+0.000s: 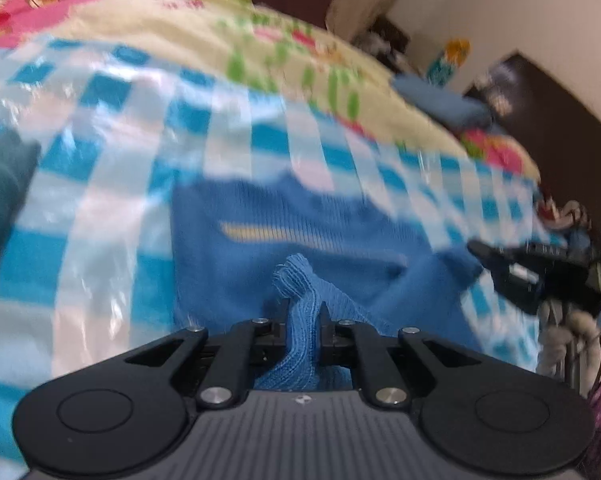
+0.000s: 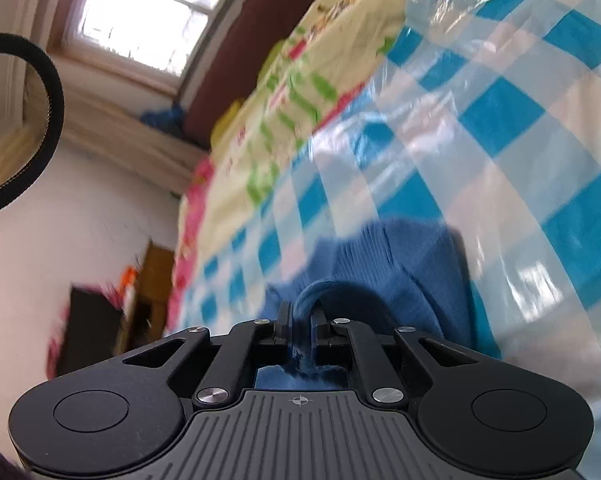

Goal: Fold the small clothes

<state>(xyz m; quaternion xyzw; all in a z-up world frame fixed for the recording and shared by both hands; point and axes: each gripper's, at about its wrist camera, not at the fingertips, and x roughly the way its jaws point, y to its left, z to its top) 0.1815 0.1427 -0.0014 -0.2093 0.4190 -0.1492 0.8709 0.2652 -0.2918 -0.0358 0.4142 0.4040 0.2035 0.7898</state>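
Both views blurred; left gripper (image 1: 304, 312) and right gripper (image 2: 300, 318) each pinch the blue garment (image 1: 300, 236)

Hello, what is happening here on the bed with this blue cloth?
A person is folding a small blue knit garment that lies on a blue-and-white checked plastic sheet spread over a bed. Each hand holds a pair of tongs. The left tongs are shut on a bunched edge of the garment, and the right tongs are shut on another fold of it. Both pictures are blurred. The fold is not finished yet.
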